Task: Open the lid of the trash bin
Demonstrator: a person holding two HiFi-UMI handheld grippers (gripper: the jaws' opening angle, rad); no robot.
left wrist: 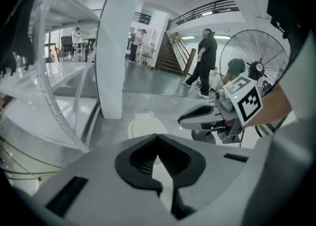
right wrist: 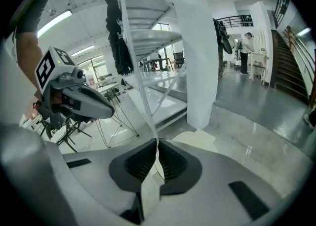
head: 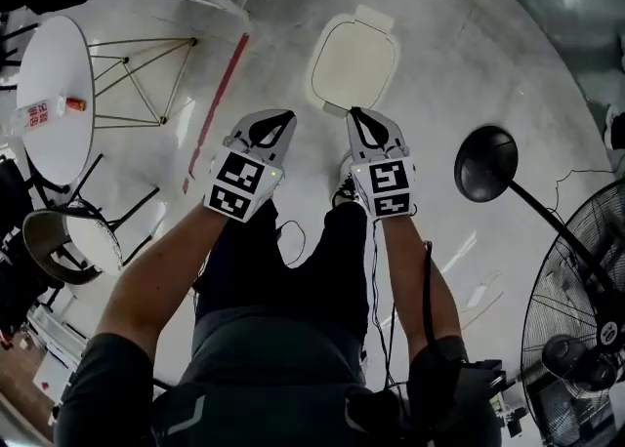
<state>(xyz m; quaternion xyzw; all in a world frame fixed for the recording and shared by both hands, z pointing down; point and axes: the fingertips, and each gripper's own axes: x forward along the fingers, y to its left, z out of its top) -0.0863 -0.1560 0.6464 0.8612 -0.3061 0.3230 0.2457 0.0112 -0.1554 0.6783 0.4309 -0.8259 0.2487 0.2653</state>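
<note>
My left fingers (head: pixel 262 135) and right fingers (head: pixel 376 133) are shut tight and hold nothing. The cream, rounded plastic trash bin lid (head: pixel 354 62) lies closed ahead of their tips, lower down. I should reach down slowly and open wide for its edge.

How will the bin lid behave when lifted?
The lid looks like smooth moulded plastic: probably light, stiff, maybe slippery. The tab at its far edge suggests a hinge, so it likely swings up rather than coming free.
</note>
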